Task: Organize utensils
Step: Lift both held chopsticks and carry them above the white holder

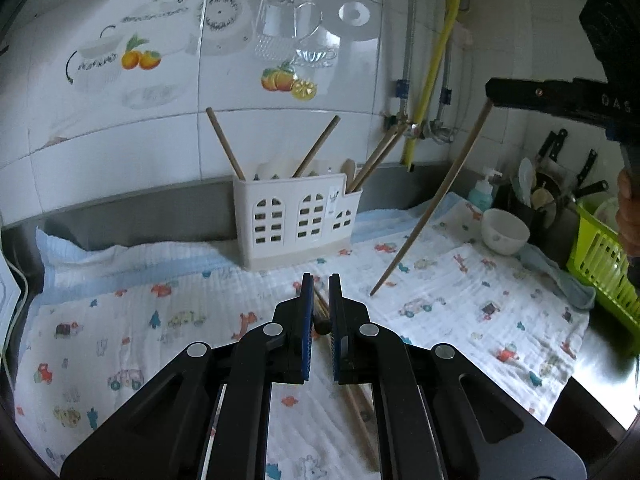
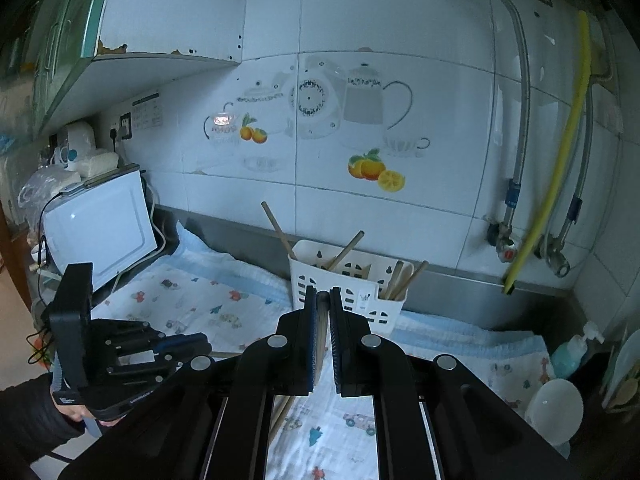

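Fingers clamped both sides: left gripper (image 1: 320,280) and right gripper (image 2: 322,294) each on a chopstick (image 1: 434,200). Best tilted tip-down over the far holder (image 1: 298,216), released late.

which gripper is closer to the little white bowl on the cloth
Right. In the left wrist view the right gripper hangs above the cloth with its chopstick, nearly over the white bowl. The left gripper is farther off, facing the utensil holder.

Black hand-held gripper (image 1: 320,280) (blue pads, silver rivets), dark sleeve (image 2: 28,416)
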The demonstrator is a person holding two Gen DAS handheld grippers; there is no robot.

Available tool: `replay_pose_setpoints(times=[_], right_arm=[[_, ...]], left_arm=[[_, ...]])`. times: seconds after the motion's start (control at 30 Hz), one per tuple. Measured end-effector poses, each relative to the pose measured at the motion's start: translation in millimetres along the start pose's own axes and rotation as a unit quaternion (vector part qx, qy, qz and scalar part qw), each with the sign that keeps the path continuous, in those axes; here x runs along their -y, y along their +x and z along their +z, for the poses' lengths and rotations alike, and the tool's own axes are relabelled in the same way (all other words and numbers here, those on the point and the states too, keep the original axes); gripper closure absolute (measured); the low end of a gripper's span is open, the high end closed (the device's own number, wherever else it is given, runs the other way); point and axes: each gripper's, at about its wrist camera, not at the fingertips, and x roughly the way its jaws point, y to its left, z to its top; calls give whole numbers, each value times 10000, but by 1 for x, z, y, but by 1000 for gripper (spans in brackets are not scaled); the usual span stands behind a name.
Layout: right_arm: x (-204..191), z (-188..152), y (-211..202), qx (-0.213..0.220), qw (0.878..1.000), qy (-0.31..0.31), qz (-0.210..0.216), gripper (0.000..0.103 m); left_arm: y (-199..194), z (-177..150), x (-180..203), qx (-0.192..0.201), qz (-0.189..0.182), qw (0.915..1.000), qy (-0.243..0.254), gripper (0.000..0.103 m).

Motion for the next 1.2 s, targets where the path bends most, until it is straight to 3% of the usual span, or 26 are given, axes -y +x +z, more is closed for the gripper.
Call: replay_pose_setpoints(times=[0.33, 0.73, 1.0, 1.2], right_arm=[[0, 2, 5, -6, 10000, -47, -17, 96], [12, 13, 12, 96, 9999, 4, -127, 96], [16, 15, 16, 85, 9998, -4, -173, 96], [20, 33, 14, 181, 9997, -16, -158, 96]], left_arm=[[5, 0, 3, -10, 9, 9999, 137, 97], [25, 32, 3, 440, -74, 9990, 80, 97], [37, 34, -2, 405, -81, 9991, -11, 97], [31, 54, 0, 483, -69, 9988, 103, 97]])
